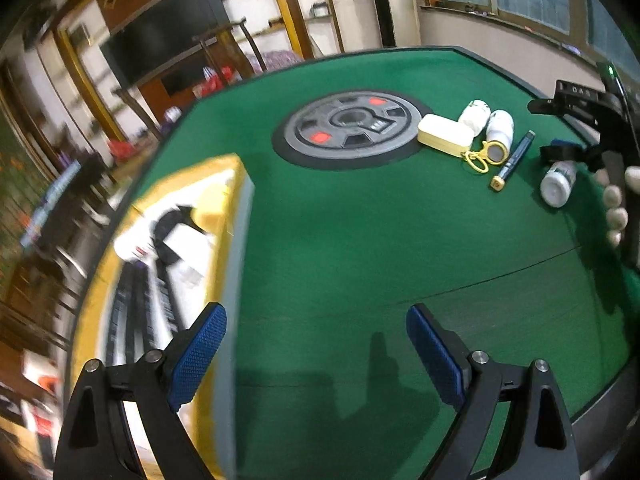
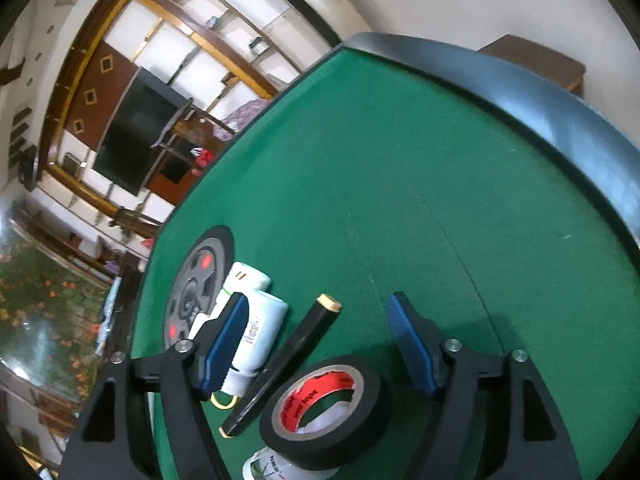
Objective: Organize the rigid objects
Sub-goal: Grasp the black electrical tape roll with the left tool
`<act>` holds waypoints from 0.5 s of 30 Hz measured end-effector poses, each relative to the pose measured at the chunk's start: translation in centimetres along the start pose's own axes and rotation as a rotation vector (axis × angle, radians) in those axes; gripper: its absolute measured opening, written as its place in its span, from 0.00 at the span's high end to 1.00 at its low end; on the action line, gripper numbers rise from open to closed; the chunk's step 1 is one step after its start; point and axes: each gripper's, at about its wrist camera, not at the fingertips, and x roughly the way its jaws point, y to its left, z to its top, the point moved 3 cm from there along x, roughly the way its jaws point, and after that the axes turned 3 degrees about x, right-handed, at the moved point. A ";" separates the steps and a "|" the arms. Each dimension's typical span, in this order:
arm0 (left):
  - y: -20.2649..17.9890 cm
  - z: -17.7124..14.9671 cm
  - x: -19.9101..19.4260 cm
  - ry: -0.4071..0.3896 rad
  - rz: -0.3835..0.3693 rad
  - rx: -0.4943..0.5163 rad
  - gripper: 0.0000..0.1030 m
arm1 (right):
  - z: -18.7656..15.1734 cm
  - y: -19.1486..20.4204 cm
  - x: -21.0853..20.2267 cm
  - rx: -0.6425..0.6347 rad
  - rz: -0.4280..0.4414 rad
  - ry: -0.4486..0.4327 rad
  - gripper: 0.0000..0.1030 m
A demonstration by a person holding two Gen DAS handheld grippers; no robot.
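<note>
The left gripper [image 1: 316,344] hangs nearest the lens, its blue-padded fingers [image 1: 198,354] spread wide with nothing between them, over the green counter [image 1: 360,240]. Just to its left sits the largest container, a yellow-walled box [image 1: 236,208]; inside lie a white object, something black and a dark ridged item, all too blurred to name. Beyond it a round grey disc [image 1: 348,128] is set into the counter. To the disc's right the loose things cluster: a cream case [image 1: 444,134] touching two white bottles [image 1: 500,126], a yellow key ring [image 1: 478,160], and a dark pen [image 1: 514,160] with a gold end. A third white bottle [image 1: 558,182] lies on its side further right.

The right gripper [image 2: 316,344] stands with fingers wide apart and pressing on nothing. Below and between them a roll of black tape [image 2: 326,408] with a red core rests on top of that bottle, with the pen just beside it.
</note>
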 end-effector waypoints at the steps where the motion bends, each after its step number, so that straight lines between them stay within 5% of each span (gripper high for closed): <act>1: -0.2 -0.1 0.3 0.011 -0.019 -0.011 0.09 | 0.0 -0.1 0.0 0.003 0.011 -0.002 0.30; 11: -1.7 -0.6 0.3 0.015 -0.067 -0.009 0.09 | 0.6 -1.1 -0.2 0.044 0.036 -0.045 0.26; 15: -1.7 -1.0 0.5 0.038 -0.095 -0.022 0.09 | 0.1 -0.4 0.0 -0.011 0.041 0.001 0.26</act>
